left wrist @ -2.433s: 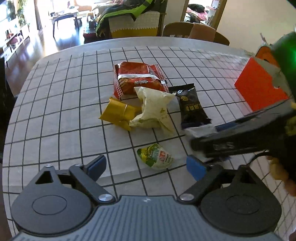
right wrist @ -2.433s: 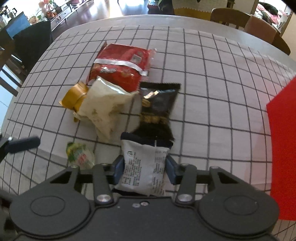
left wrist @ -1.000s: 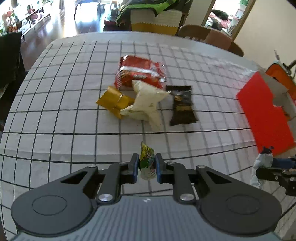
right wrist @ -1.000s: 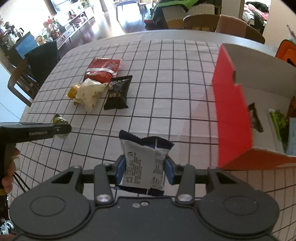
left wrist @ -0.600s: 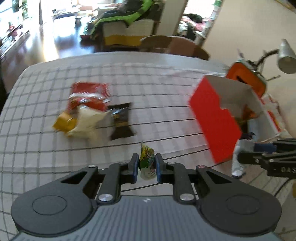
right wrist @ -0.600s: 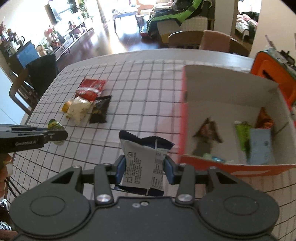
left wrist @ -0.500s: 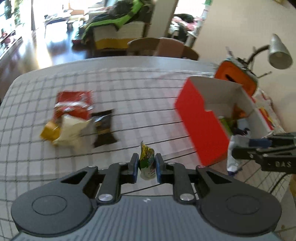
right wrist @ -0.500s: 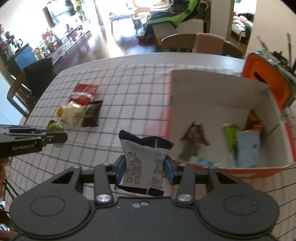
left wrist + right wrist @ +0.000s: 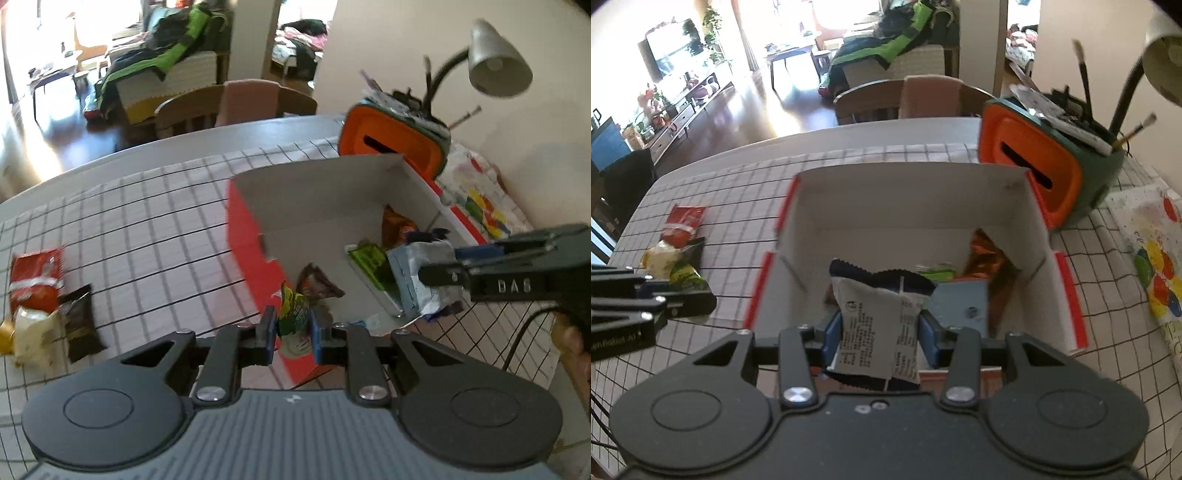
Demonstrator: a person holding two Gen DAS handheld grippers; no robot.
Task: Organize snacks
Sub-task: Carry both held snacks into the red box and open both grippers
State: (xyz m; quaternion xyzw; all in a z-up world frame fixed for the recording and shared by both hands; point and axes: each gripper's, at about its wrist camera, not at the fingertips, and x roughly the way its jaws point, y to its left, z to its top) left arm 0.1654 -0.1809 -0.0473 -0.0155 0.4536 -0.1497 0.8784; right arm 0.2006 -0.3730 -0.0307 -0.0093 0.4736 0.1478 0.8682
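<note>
My left gripper (image 9: 293, 332) is shut on a small green and yellow snack packet (image 9: 293, 314), held above the near left corner of the red box (image 9: 255, 254). My right gripper (image 9: 881, 334) is shut on a white and dark blue snack bag (image 9: 877, 325) over the open box (image 9: 908, 199), whose inside is white. Several snacks lie in the box: a green one (image 9: 936, 273), an orange one (image 9: 984, 251), a pale blue one (image 9: 960, 302) and a dark brown one (image 9: 317, 282). Left on the checked tablecloth are a red bag (image 9: 35, 280), a cream bag (image 9: 31, 332), a black bag (image 9: 81, 321) and a gold packet (image 9: 4, 338).
An orange and green holder (image 9: 1045, 173) with brushes stands behind the box. A desk lamp (image 9: 495, 62) rises at the right. A colourful dotted paper (image 9: 1152, 266) lies right of the box. Chairs (image 9: 908, 96) stand past the table's far edge.
Both grippers have swung right from the snack pile to the red box, each still holding its packet. The right one now hangs over the box's inside.
</note>
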